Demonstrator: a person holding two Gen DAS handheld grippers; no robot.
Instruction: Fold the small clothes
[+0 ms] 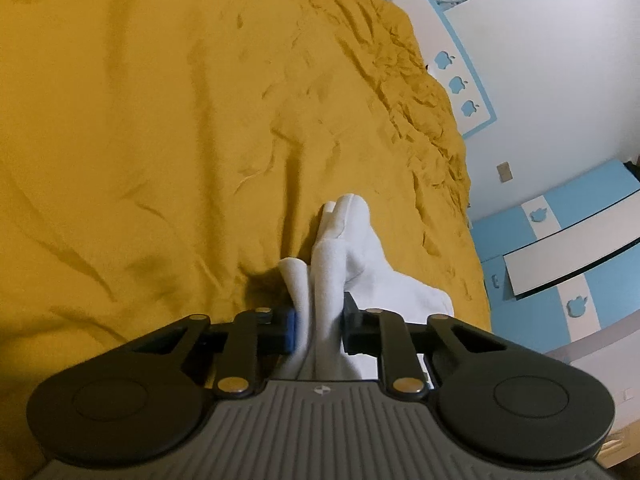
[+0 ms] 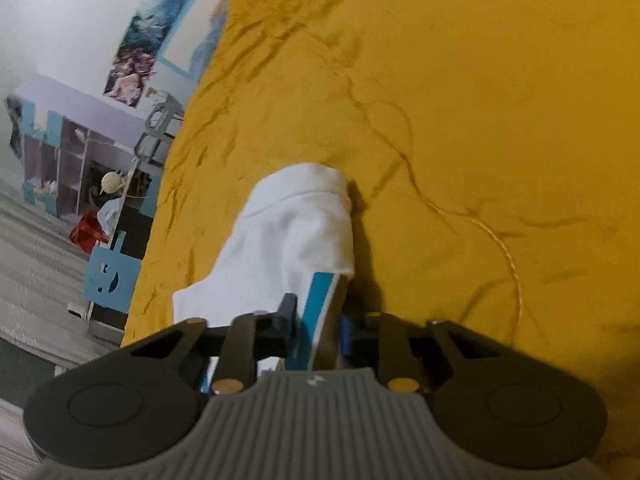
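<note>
A small white garment hangs bunched over a mustard-yellow bedspread. My left gripper is shut on its gathered white folds, which rise between the fingers. In the right wrist view the same white garment shows a teal stripe along one edge. My right gripper is shut on that striped edge. The cloth drapes forward from the fingers onto the bedspread. The part of the cloth inside both jaws is hidden.
The wrinkled bed edge runs beside a white wall with blue stickers and a blue-and-white cabinet. In the right wrist view a shelf unit, a red object and a blue panel stand on the floor left of the bed.
</note>
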